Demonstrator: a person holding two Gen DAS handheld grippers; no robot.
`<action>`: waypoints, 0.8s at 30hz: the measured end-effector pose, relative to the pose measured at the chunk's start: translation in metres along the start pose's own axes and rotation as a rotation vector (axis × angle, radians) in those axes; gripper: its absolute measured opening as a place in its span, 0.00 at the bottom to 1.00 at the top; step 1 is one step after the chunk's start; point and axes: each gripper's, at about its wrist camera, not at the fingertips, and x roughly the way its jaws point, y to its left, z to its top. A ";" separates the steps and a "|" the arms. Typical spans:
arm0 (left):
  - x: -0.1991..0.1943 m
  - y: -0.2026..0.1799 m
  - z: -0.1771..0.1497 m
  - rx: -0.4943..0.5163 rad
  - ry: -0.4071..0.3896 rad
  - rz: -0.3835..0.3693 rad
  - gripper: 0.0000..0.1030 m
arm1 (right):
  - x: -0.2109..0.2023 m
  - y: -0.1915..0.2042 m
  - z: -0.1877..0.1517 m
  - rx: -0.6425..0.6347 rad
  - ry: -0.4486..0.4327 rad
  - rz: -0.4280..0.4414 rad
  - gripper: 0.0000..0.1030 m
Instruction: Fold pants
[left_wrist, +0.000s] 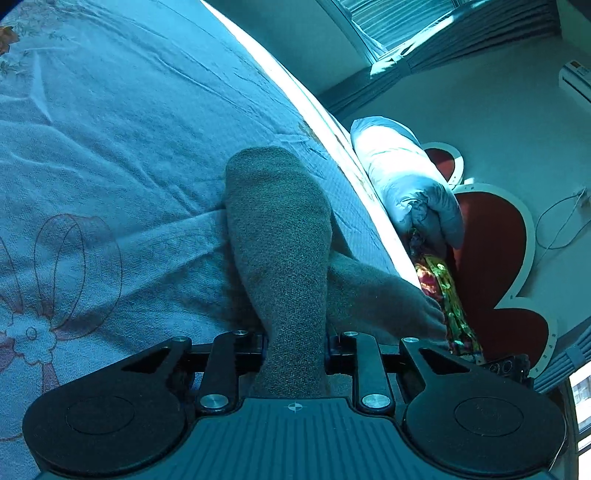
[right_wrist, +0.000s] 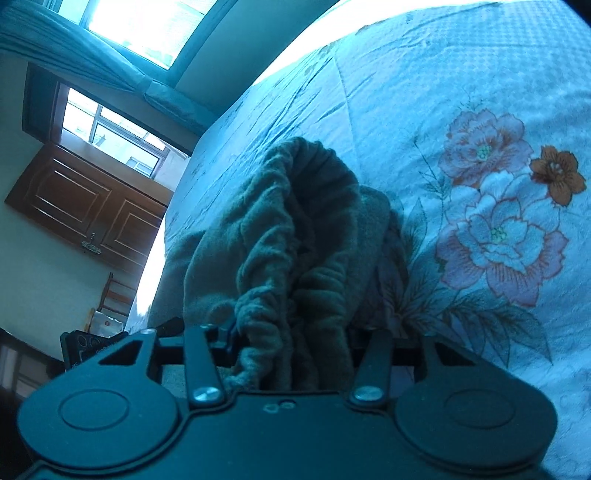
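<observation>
**Both grippers biting into the pants, fold barely begun**

I'm looking down the left gripper (left_wrist: 294, 347) and its jaws are pinched almost fully together on a narrow band of the grey fleece pants (left_wrist: 280, 236). The cloth is running out from between the jaws and arching up over the bedspread (left_wrist: 110, 155), with another part of the pants trailing off toward the bed's right edge, where the sheet drops away to a rolled quilt (left_wrist: 406, 184) by the red headboard (left_wrist: 491, 236).

Switching to the right wrist view: the right gripper (right_wrist: 295, 354) is standing roughly half open, but it is packed with a thick bunched wad, the gathered waistband (right_wrist: 258, 325) by the look of the puckered hem. The jaws are pressing on it, so I'm calling that a grip. The bundle is rising in a rumpled heap (right_wrist: 295, 221) just beside the printed flowers (right_wrist: 495, 221), close to the bed's left edge.

Progress, as I'm judging it: very early. The pants are crumpled, not laid flat, and I'm seeing no clean crease anywhere. Still ahead: spreading them out, laying leg on leg, then folding the length over.
</observation>
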 end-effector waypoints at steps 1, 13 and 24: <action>-0.005 -0.003 0.002 0.008 -0.005 -0.007 0.23 | -0.002 0.008 0.001 -0.012 -0.003 0.003 0.37; -0.075 -0.025 0.073 0.091 -0.132 -0.017 0.23 | 0.029 0.092 0.067 -0.158 0.022 0.106 0.37; -0.050 0.042 0.159 0.069 -0.193 0.104 0.23 | 0.153 0.088 0.132 -0.127 0.082 0.130 0.38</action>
